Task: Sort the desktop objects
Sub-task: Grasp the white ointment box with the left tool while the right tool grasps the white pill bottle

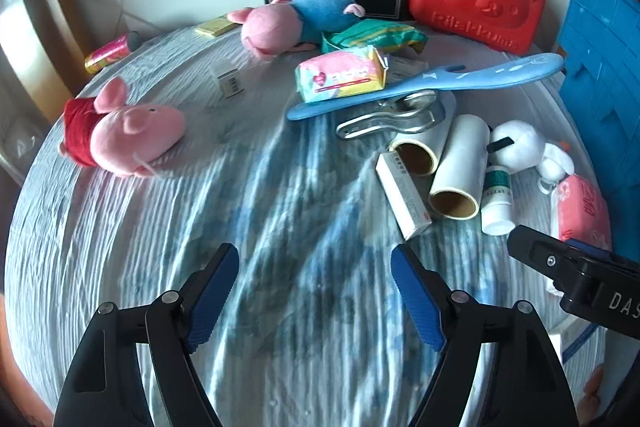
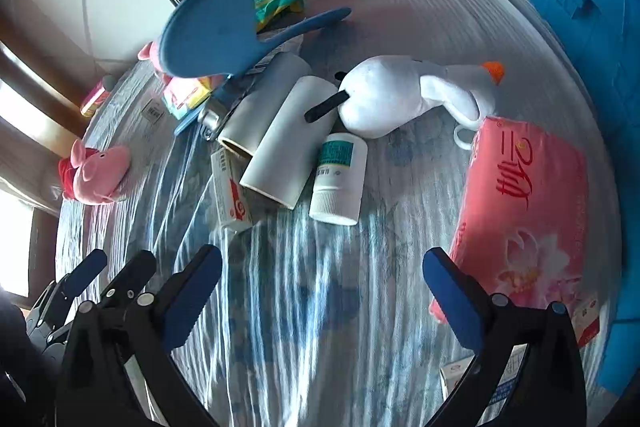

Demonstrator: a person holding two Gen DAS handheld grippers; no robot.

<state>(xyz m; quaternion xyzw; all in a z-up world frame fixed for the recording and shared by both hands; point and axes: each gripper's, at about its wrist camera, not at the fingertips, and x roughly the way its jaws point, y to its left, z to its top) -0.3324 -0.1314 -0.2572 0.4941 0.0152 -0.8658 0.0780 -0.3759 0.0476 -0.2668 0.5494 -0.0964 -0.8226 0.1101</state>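
Left gripper wide, empty, above bare cloth. Pig far left; box, rolls, bottle, goose clustered centre, touching. Right gripper wide, empty, tissue pack beside right finger. Risk: grabbing in cluster nudges rolls, bottle rolls away.

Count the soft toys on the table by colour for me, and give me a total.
Pink pig toys: 2, one in red, one in blue
White goose toy: 1
Total: 3
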